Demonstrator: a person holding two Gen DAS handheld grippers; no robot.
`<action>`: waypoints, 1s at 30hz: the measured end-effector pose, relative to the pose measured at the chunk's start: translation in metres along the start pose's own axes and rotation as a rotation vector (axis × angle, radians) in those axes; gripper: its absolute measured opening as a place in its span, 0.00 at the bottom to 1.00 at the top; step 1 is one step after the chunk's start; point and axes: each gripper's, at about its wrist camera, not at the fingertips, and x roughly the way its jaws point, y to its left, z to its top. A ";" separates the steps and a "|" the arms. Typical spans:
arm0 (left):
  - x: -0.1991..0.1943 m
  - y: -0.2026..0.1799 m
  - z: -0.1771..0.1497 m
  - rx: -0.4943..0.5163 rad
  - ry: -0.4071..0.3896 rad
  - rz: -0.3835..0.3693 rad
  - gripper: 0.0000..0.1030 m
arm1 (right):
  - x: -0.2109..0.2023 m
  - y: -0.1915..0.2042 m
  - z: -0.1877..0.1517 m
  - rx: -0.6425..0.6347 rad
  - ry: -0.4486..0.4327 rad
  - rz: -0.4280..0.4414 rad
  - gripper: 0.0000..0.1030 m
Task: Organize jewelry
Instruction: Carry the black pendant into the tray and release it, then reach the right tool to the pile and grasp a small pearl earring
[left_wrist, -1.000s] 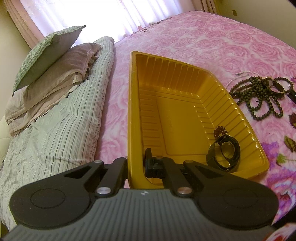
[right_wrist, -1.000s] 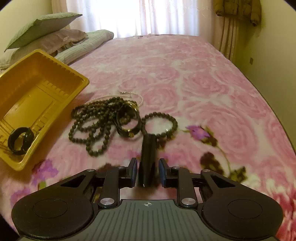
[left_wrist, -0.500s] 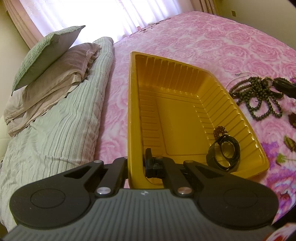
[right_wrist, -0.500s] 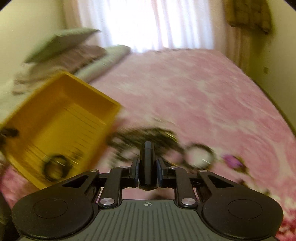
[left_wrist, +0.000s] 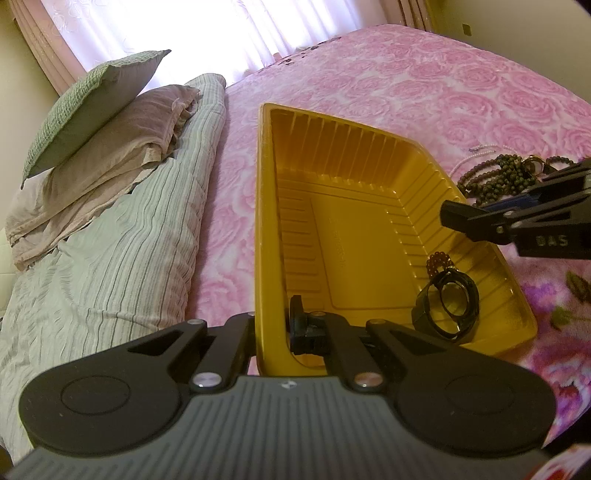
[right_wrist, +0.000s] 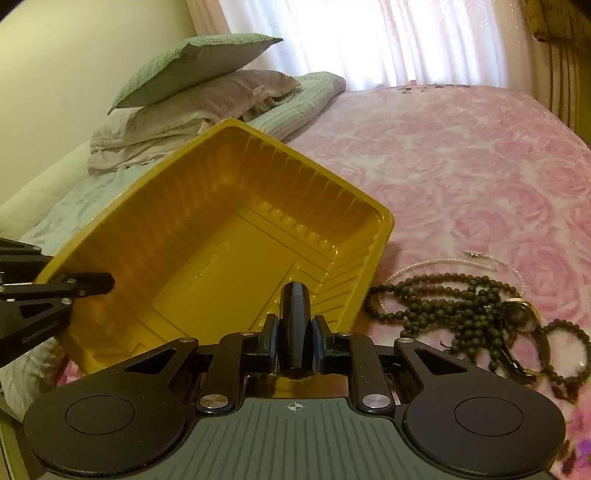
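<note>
Since the earlier frame my right claw (right_wrist: 294, 341) has swung from above the bead pile over to the yellow tray (right_wrist: 229, 206), its jaws closing a little further on the dark tube (right_wrist: 294, 317) they carry; my left claw has not shifted.

Left wrist view: my left claw (left_wrist: 273, 328) is clamped shut on the near wall of the yellow tray (left_wrist: 266, 221), one finger inside, one outside. The tray's long axis runs away from me toward the curtains. Low in the tray's near right corner lies a black watch (left_wrist: 448, 308), with a small beaded bracelet (left_wrist: 437, 258) touching it on the far side. My right claw (left_wrist: 458, 218) reaches in over the tray's right rim, its tip above the tray's inside. Past that rim, green bead necklaces (left_wrist: 498, 177) lie on the pink bed (left_wrist: 424, 81). Pillows (left_wrist: 99, 122) are stacked left of the tray.

Right wrist view: my right claw grips the dark tube narrowly between its pads. The tube's long axis lies along my fingers, its rounded end pointing forward over the tray's floor. My left claw (right_wrist: 92, 284) shows at the tray's left wall. Right of the tray sit the bead necklaces (right_wrist: 454, 310), a pearl strand (right_wrist: 443, 263) and a gold watch (right_wrist: 521, 314).
</note>
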 end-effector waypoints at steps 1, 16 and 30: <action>0.000 0.000 0.000 0.000 0.000 0.000 0.02 | 0.001 -0.001 0.001 0.004 -0.009 0.016 0.19; -0.001 -0.001 0.000 -0.002 -0.002 0.005 0.02 | -0.090 -0.089 -0.057 0.158 -0.092 -0.216 0.60; -0.002 -0.003 0.002 0.004 0.004 0.015 0.02 | -0.088 -0.152 -0.068 0.131 -0.066 -0.408 0.46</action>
